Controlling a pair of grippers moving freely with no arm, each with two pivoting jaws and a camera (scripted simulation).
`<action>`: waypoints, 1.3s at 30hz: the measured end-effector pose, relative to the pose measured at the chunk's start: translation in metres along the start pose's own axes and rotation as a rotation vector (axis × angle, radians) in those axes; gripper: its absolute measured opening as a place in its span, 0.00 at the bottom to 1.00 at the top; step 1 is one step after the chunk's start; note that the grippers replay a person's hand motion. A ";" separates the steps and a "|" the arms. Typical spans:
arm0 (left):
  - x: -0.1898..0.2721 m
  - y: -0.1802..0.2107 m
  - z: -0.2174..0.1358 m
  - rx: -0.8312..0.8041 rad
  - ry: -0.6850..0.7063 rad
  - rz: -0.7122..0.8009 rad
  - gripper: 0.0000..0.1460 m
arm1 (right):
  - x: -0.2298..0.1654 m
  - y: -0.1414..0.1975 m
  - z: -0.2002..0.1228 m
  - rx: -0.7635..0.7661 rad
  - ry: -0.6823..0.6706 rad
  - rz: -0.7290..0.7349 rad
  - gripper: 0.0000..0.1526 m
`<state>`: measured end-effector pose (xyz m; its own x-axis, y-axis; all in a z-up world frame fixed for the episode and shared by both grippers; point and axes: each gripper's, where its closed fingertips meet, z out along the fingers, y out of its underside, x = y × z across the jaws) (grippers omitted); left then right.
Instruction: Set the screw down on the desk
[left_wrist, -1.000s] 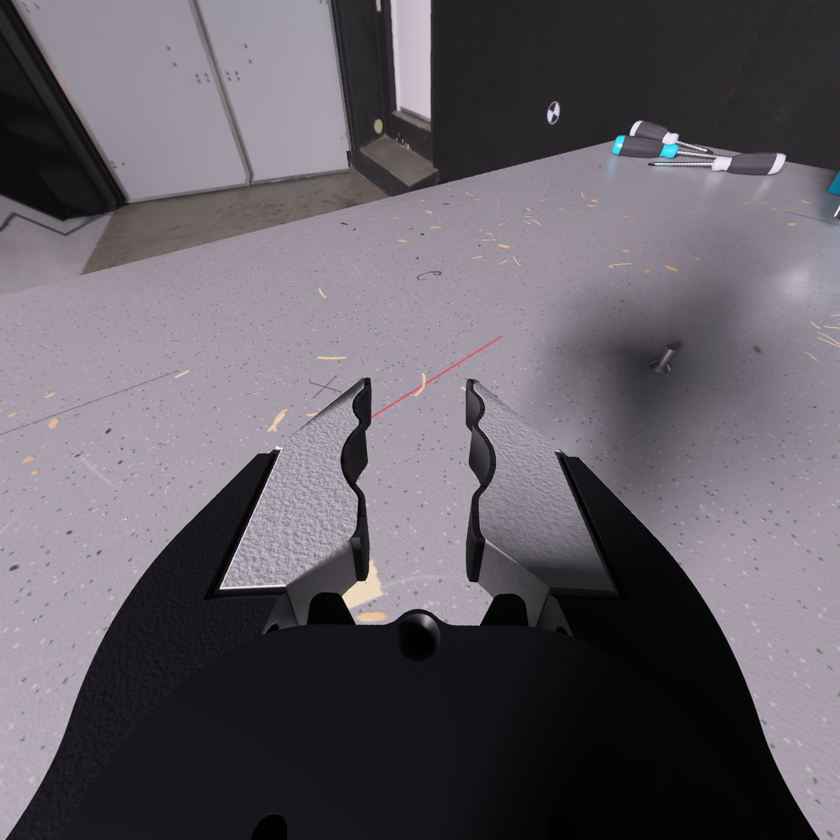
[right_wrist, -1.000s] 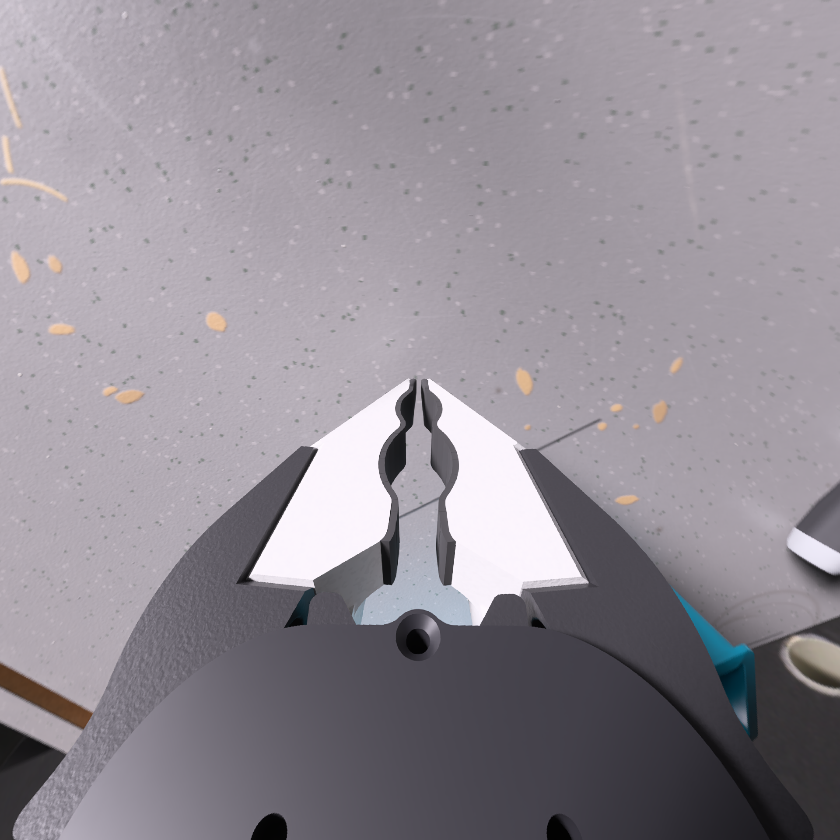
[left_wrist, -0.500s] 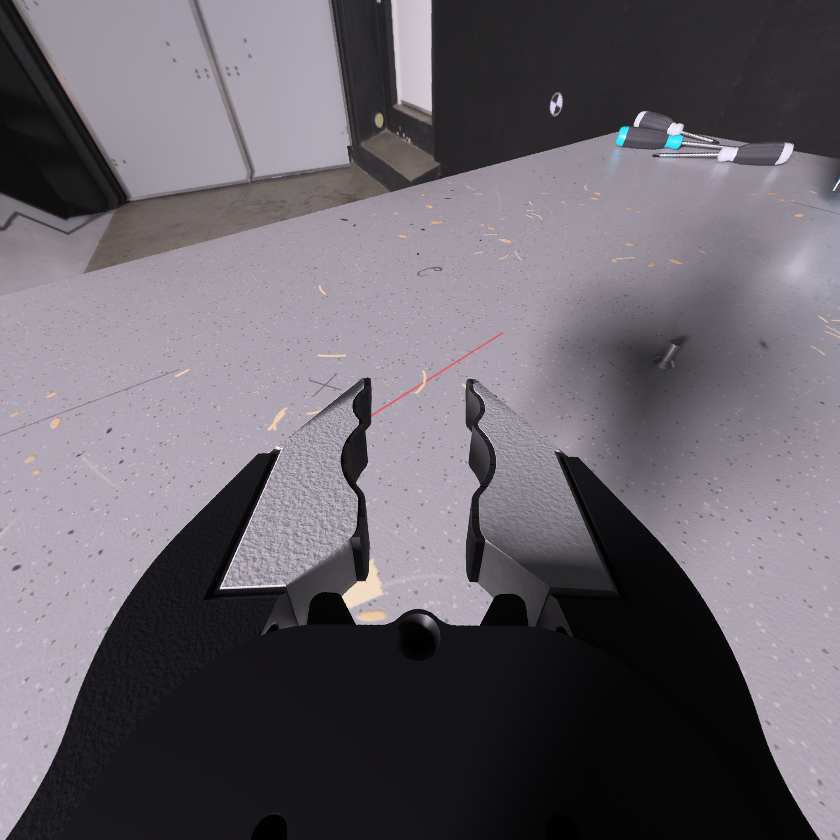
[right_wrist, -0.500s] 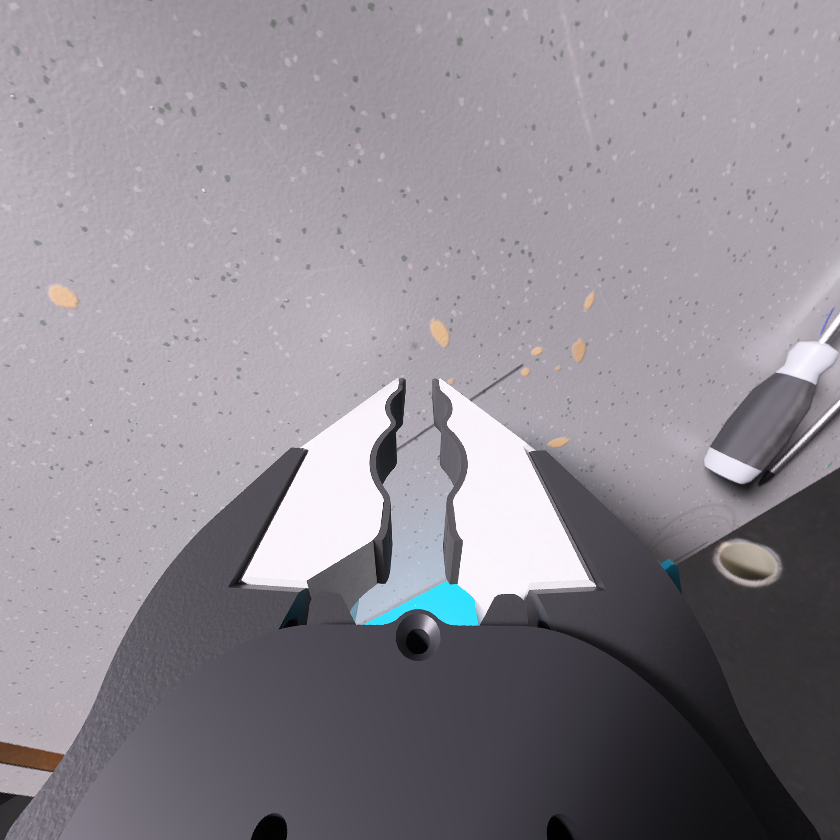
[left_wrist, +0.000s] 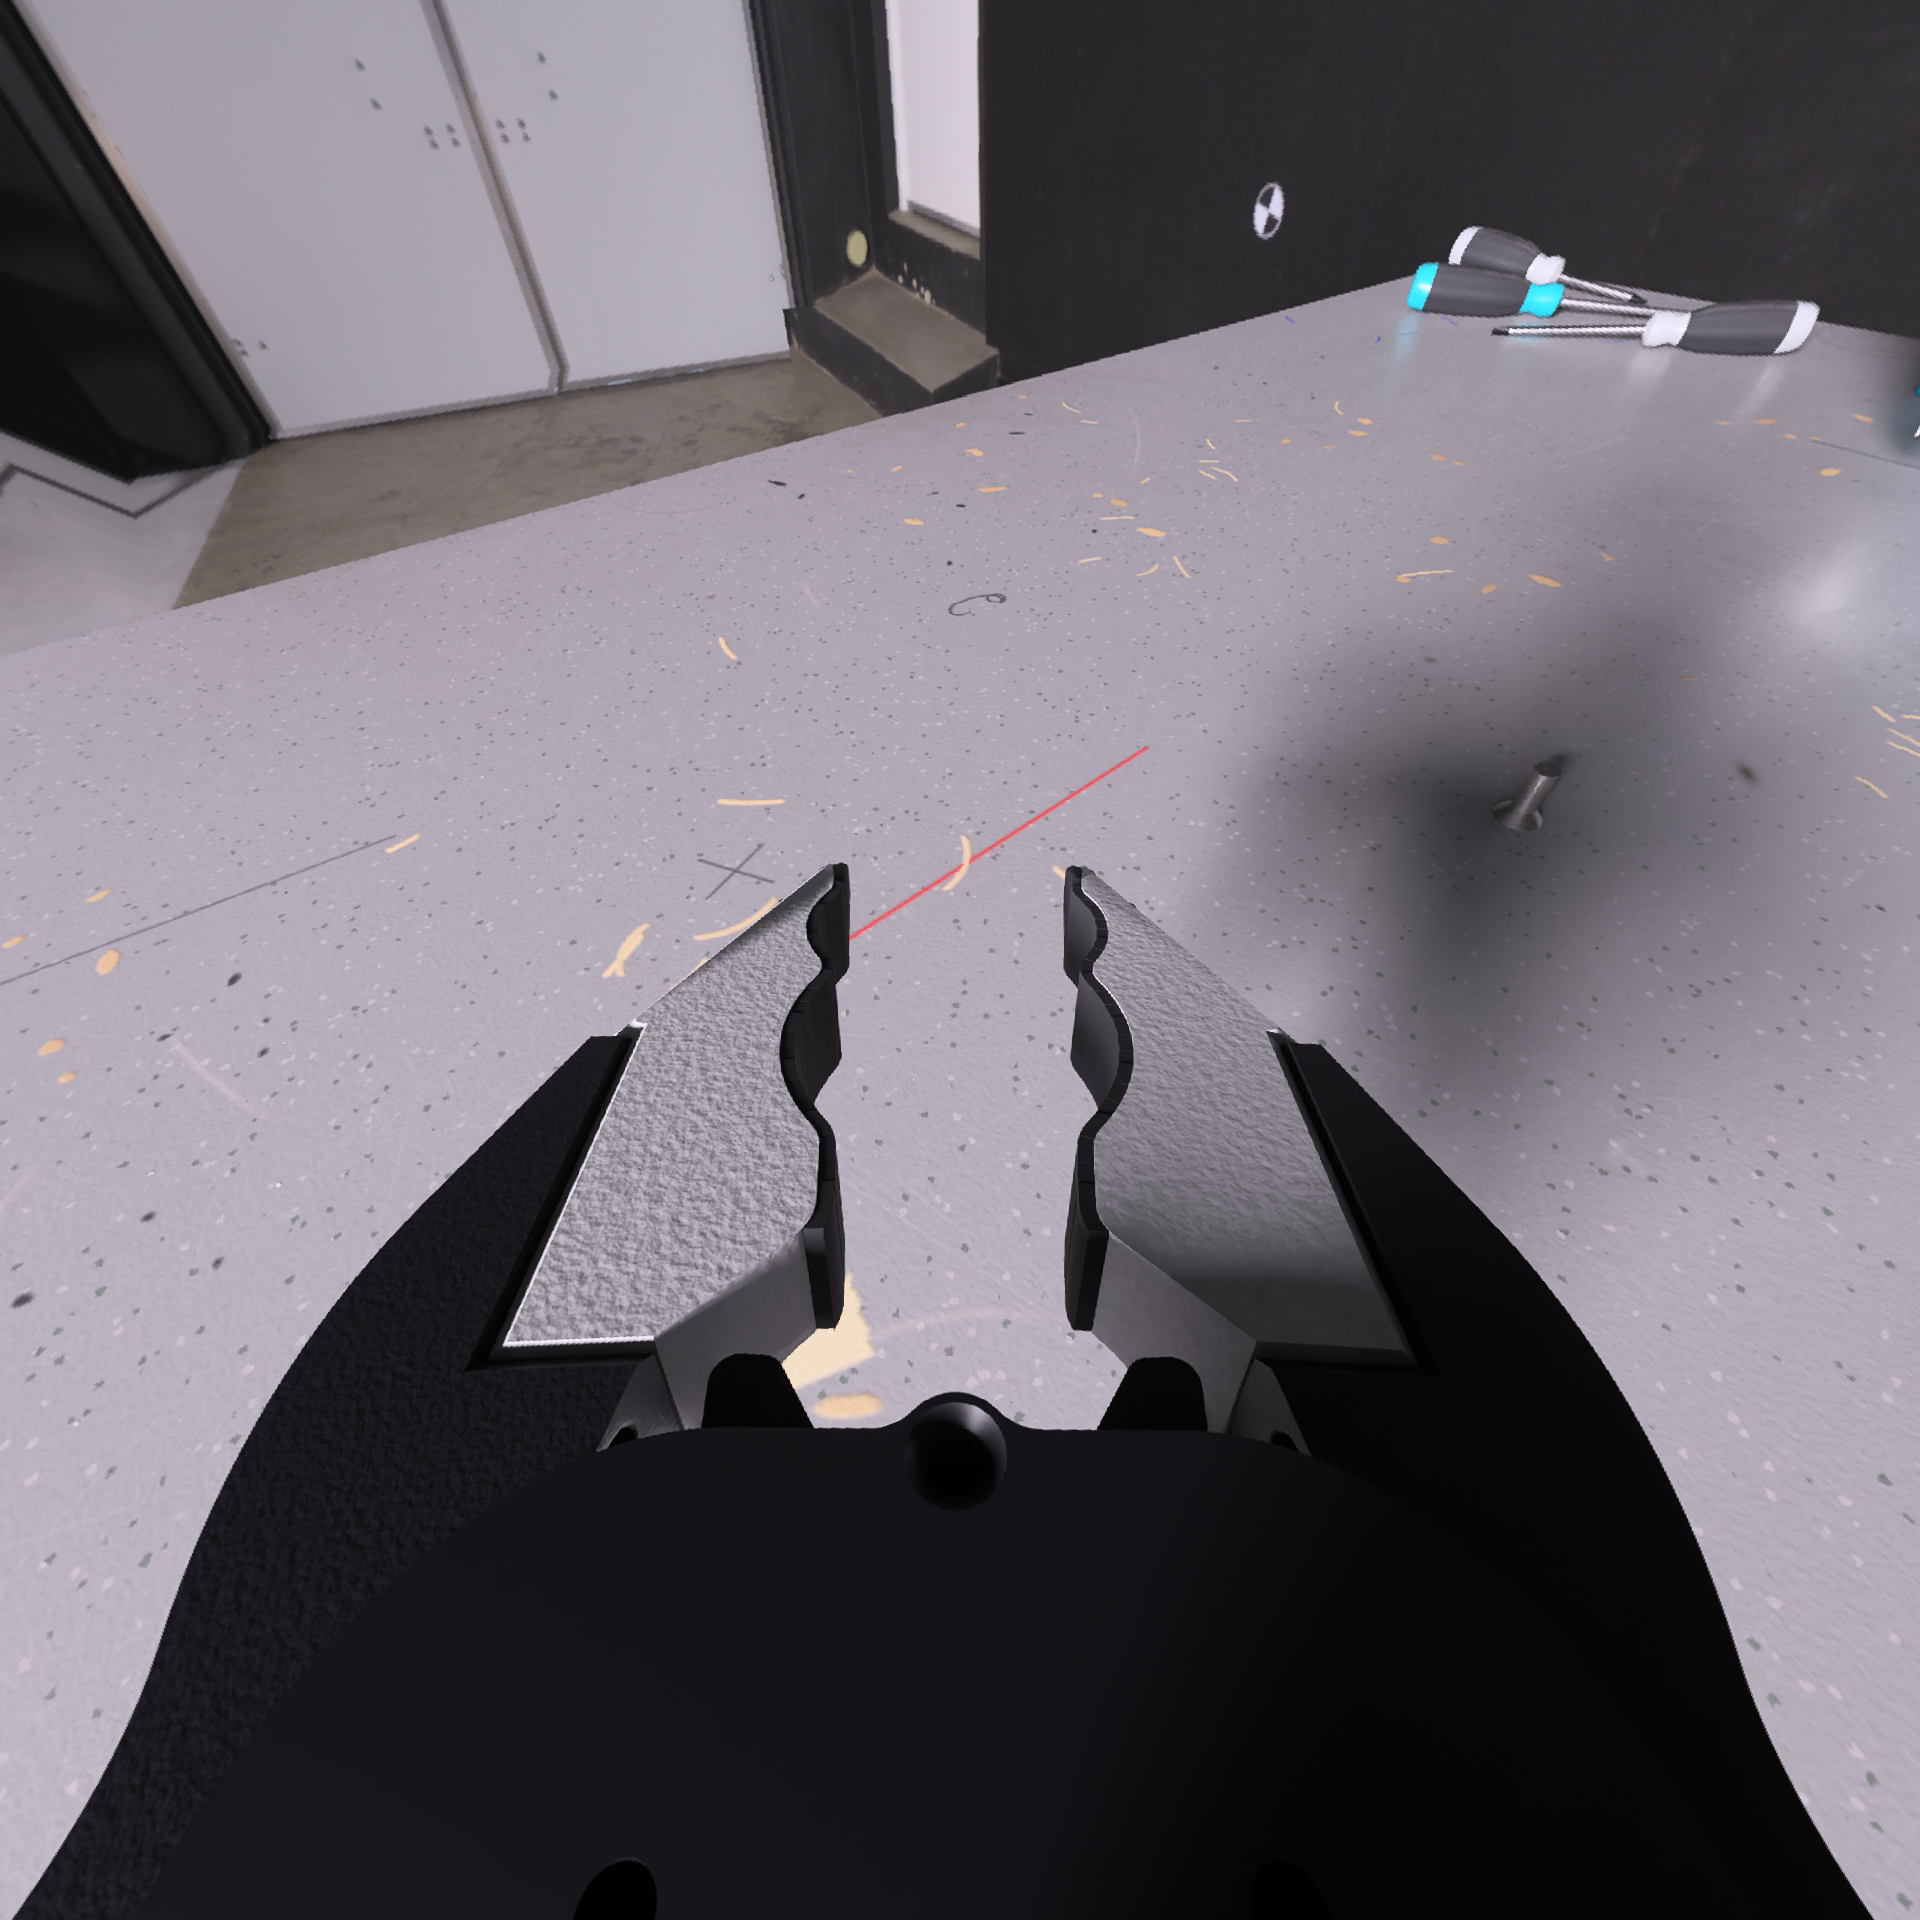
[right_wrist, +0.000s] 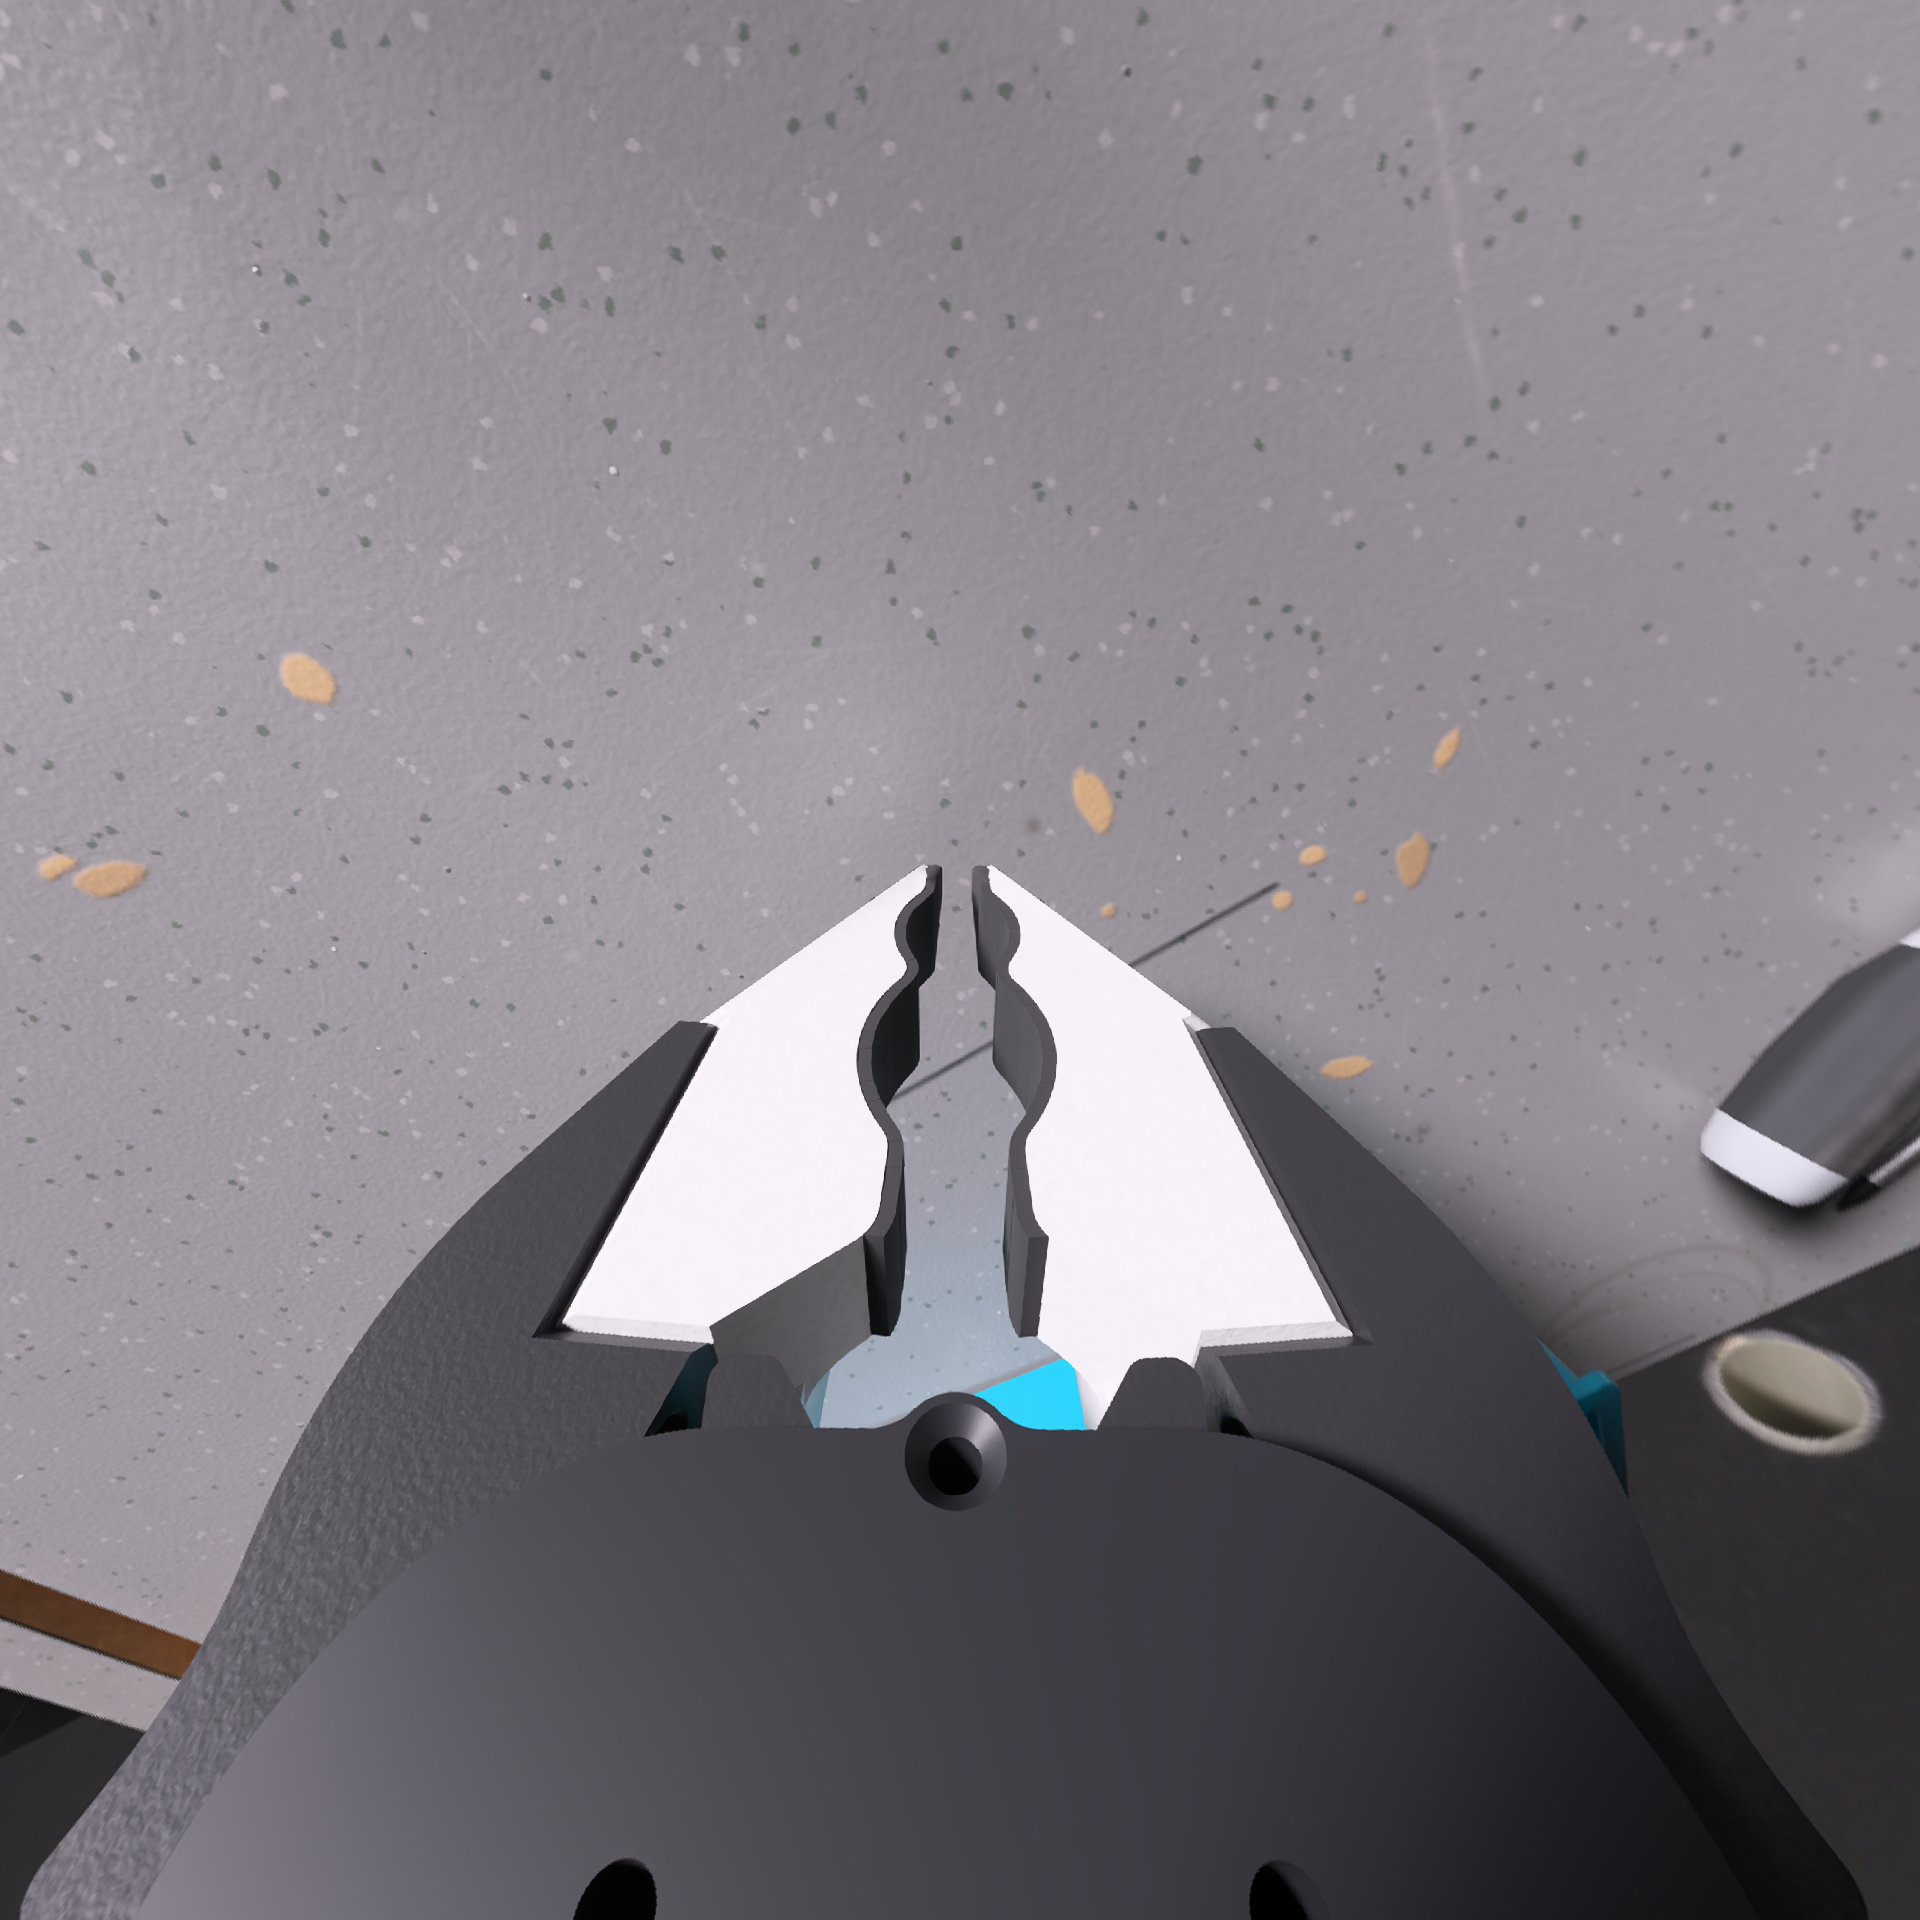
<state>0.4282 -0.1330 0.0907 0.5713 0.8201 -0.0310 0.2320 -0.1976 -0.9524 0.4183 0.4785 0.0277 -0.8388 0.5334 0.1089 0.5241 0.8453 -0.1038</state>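
A small metal screw (left_wrist: 1527, 795) lies on its side on the grey speckled desk (left_wrist: 1039, 644), inside a dark soft shadow, to the right of and beyond my left gripper (left_wrist: 956, 883). The left gripper is open and empty, low over the desk, with a thin red line between its tips. My right gripper (right_wrist: 958, 883) points down at the bare desk (right_wrist: 935, 416). Its jaws are almost together with only a thin gap, and nothing is between them. The screw does not show in the right wrist view.
Three screwdrivers (left_wrist: 1621, 301) lie at the desk's far right by a black wall. The desk's far edge (left_wrist: 520, 520) drops to the floor. In the right wrist view a screwdriver handle (right_wrist: 1808, 1101), a black block with a hole (right_wrist: 1787, 1403) and a teal object (right_wrist: 1039, 1397) lie near the gripper.
The right gripper's jaws spread slightly, then narrowed again, while its view shifted over the desk. The left gripper drifted slightly and stayed open. The screw stayed lying on the desk.
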 end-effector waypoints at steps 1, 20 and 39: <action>0.000 0.000 0.000 -0.003 0.001 0.001 0.28 | 0.002 0.001 -0.002 0.002 0.009 0.005 0.04; 0.003 0.003 0.003 -0.027 0.000 0.025 0.28 | -0.071 -0.072 -0.008 0.319 -0.085 -0.128 0.10; 0.003 0.000 0.001 -0.005 0.003 0.026 0.28 | -0.076 -0.070 0.008 0.264 -0.064 -0.048 0.07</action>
<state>0.4298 -0.1300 0.0901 0.5796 0.8130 -0.0553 0.2204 -0.2218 -0.9499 0.4437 0.3786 0.0192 -0.8736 0.4832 0.0581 0.4343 0.8279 -0.3548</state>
